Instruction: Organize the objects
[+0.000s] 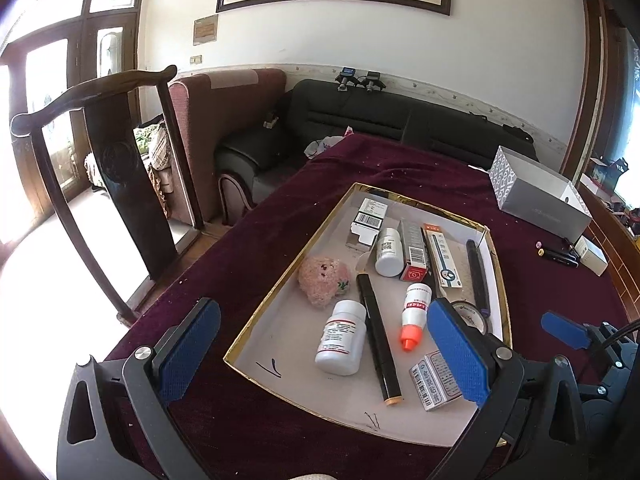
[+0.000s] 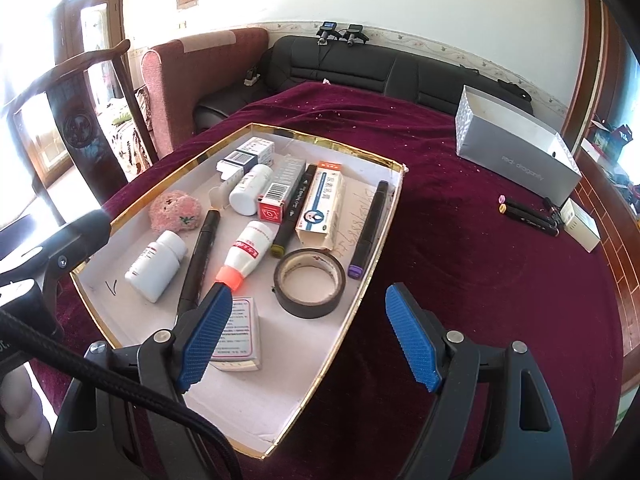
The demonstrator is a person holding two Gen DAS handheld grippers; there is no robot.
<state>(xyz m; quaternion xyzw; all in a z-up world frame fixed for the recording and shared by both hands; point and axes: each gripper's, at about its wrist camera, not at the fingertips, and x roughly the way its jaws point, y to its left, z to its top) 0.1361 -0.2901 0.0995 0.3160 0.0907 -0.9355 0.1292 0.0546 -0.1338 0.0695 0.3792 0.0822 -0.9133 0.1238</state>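
Observation:
A shallow white tray with a gold rim (image 1: 240,354) (image 2: 362,294) lies on the maroon tablecloth. It holds white pill bottles (image 1: 342,336) (image 2: 156,266), an orange-capped bottle (image 1: 414,314) (image 2: 246,254), black markers (image 1: 378,344) (image 2: 366,230), medicine boxes (image 1: 434,382) (image 2: 320,202), a pink plush (image 1: 322,280) (image 2: 174,210) and a roll of black tape (image 2: 310,282). My left gripper (image 1: 322,354) is open and empty above the tray's near end. My right gripper (image 2: 310,338) is open and empty over the tray's near right rim.
A grey open box (image 1: 538,198) (image 2: 516,148) stands at the far right of the table. Black markers (image 1: 558,256) (image 2: 528,216) and a small white box (image 2: 580,224) lie beside it. A dark wooden chair (image 1: 108,168) and sofas stand beyond the table's left and far edges.

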